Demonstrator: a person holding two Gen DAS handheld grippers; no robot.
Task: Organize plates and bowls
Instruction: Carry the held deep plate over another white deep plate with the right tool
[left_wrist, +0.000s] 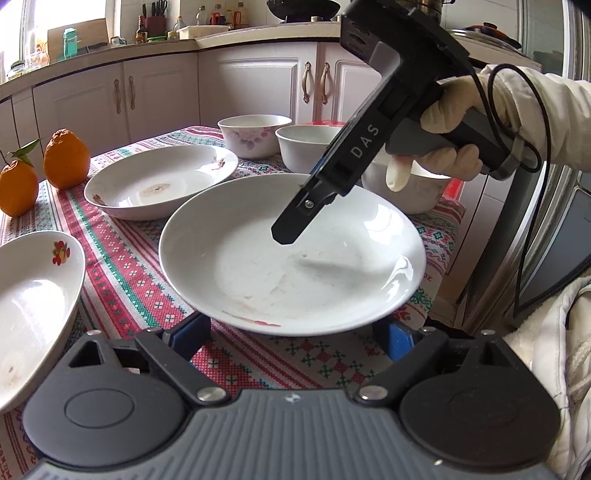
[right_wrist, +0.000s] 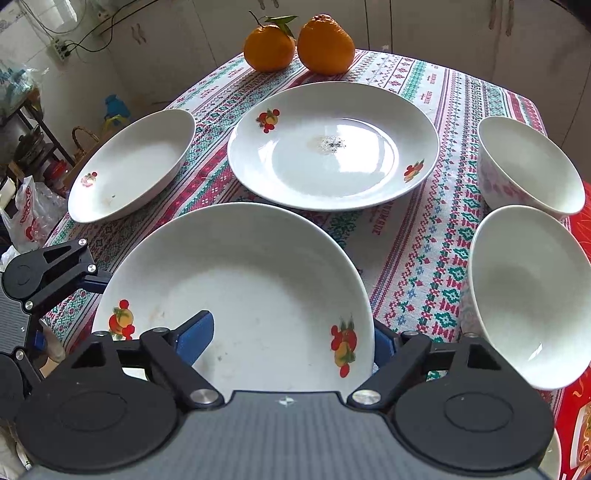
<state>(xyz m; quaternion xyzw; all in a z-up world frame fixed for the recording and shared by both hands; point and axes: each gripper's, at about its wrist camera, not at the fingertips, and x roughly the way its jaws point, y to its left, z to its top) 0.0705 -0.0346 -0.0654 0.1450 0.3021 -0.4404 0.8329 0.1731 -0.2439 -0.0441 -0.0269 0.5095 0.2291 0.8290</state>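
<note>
At six o'clock, both grippers, left gripper (left_wrist: 291, 332) and right gripper (right_wrist: 291, 334), are straddling the fruit-print plate (right_wrist: 240, 280), jaws spread. Pads are probably not pinching yet; seating the rim deep matters.

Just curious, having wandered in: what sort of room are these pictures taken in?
Most likely a home kitchen: cream cabinets under a countertop holding sauce bottles and a knife block, and a table with a patterned tablecloth set with plates.

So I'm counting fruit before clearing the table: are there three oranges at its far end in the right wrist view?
No, only two oranges sit side by side on the tablecloth there.
</note>
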